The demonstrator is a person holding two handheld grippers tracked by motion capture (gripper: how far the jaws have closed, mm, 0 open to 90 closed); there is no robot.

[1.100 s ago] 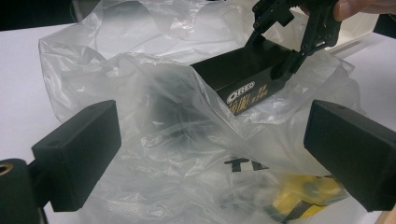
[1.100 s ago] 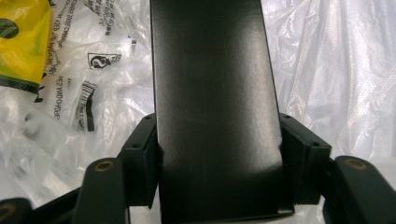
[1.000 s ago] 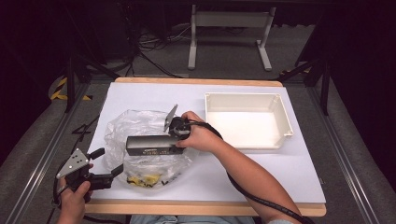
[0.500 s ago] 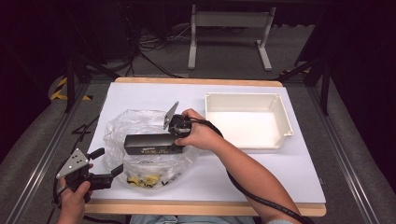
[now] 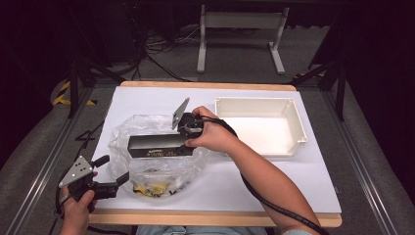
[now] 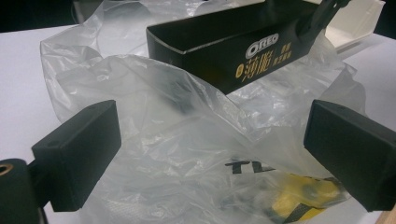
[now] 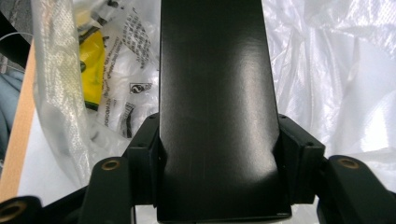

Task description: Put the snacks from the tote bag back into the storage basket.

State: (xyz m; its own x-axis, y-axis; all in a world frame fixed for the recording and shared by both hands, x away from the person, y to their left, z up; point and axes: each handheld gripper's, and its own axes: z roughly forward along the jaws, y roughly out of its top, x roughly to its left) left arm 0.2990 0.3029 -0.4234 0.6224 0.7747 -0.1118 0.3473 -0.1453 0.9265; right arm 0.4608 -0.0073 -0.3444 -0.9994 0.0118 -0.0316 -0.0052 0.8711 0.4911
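**Dark box held over the bag, tray waiting on the right**

The right gripper (image 5: 182,128) is clamped on one end of a long dark cookie box (image 5: 157,145), its jaws pressing both side faces, as the right gripper view shows. The box hangs level above the clear plastic bag (image 5: 151,166), near the middle of the white table (image 5: 274,186). The left gripper (image 5: 110,172) sits at the near left edge of the bag with its jaws spread wide and nothing between them.

The step in hand looks like lifting the box out of the bag, perhaps toward the white tray (image 5: 293,122) on the far right. To do it well, keep the box level, since it is held at one end only and could droop or twist. Lift straight up until it clears the crumpled film before moving right. The free gripper could pinch the bag's near rim to keep it from trailing along.

Whether the box's underside touches the film is hard to tell. The bag's contents are blurred by the plastic; a yellow packet (image 6: 299,198) and some printed wrappers show, but their number is unclear.
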